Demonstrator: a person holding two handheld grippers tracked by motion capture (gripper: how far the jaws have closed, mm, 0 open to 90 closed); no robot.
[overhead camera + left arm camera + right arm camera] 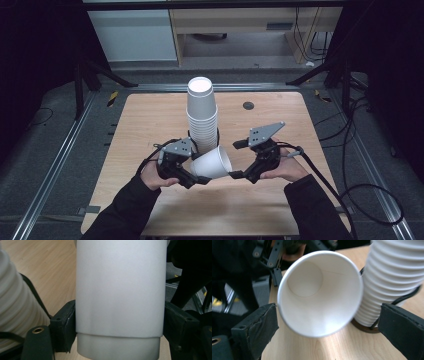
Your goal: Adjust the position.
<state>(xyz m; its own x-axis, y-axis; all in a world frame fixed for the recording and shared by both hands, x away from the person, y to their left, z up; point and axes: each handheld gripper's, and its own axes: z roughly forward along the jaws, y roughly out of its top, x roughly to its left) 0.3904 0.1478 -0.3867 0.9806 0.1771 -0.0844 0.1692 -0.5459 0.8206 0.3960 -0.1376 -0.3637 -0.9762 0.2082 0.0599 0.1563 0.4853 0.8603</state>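
A tall stack of white paper cups [202,112] stands upside down at the table's middle. In front of it a single white paper cup [213,162] lies sideways in the air, mouth toward the right. My left gripper [196,176] is shut on this cup near its base; in the left gripper view the cup [120,290] sits between the two jaws, with the stack [15,307] at the left. My right gripper [238,159] is open, one jaw on each side of the cup's rim without touching it. The right gripper view looks straight into the cup's mouth [319,292], with the stack [392,277] at the right.
The wooden table [150,120] has a small dark round hole [248,105] behind the stack. A dark ring [364,328] lies around the stack's foot. Black cables [350,190] trail off the right side. Metal rails [55,165] run along the floor on both sides.
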